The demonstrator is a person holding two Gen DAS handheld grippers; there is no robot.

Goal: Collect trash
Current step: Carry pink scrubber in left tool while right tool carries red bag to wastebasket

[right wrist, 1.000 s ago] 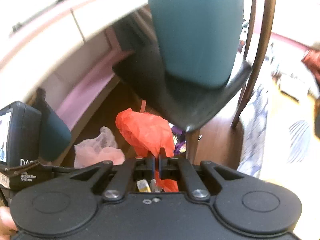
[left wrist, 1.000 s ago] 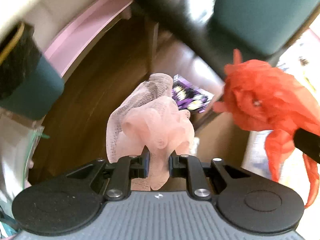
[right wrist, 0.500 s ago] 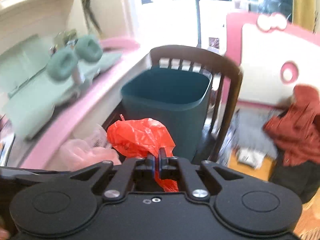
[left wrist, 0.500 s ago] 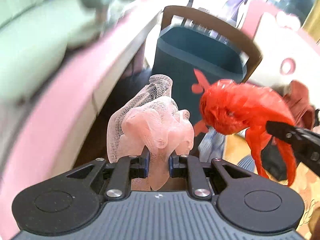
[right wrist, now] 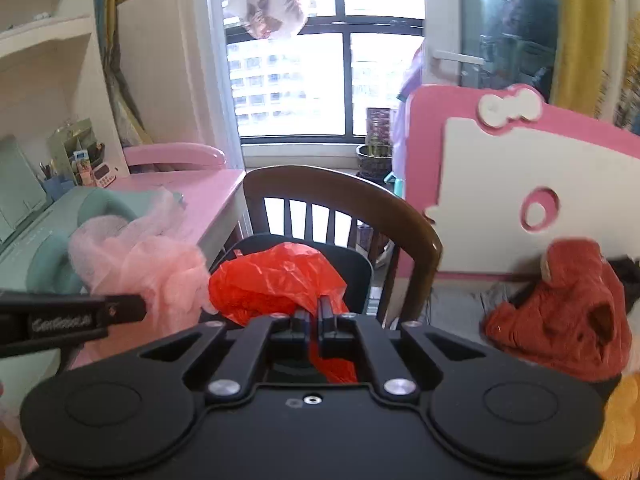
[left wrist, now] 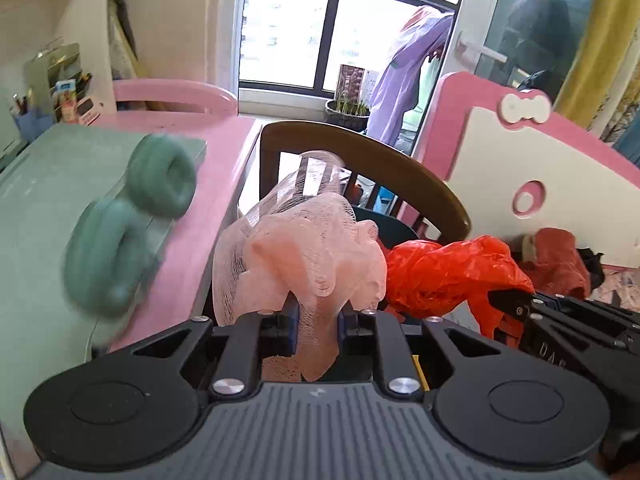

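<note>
My left gripper (left wrist: pixel 318 322) is shut on a crumpled pale pink foam net (left wrist: pixel 304 252), which bulges up above its fingers. To its right hangs a crumpled red plastic bag (left wrist: pixel 448 270), pinched by my right gripper (left wrist: pixel 506 300). In the right wrist view the right gripper (right wrist: pixel 314 314) is shut on the red plastic bag (right wrist: pixel 276 280), and the pink net (right wrist: pixel 160 268) with the left gripper's finger (right wrist: pixel 80 318) shows at the left. A dark teal bin (right wrist: pixel 352 264) stands on the wooden chair, right behind the red bag, its rim partly hidden.
A brown wooden chair (right wrist: pixel 360 196) stands against a pink desk (right wrist: pixel 208 188). Green headphones (left wrist: pixel 132 216) lie on a green case on the desk. A pink and white bed board (right wrist: pixel 520 168) rises at right, with a rust-red garment (right wrist: pixel 568 312) below it. A window is behind.
Both grippers have risen from floor level under the chair to above the bin, still holding the net and the bag. The view now reaches the desk top and the window.
</note>
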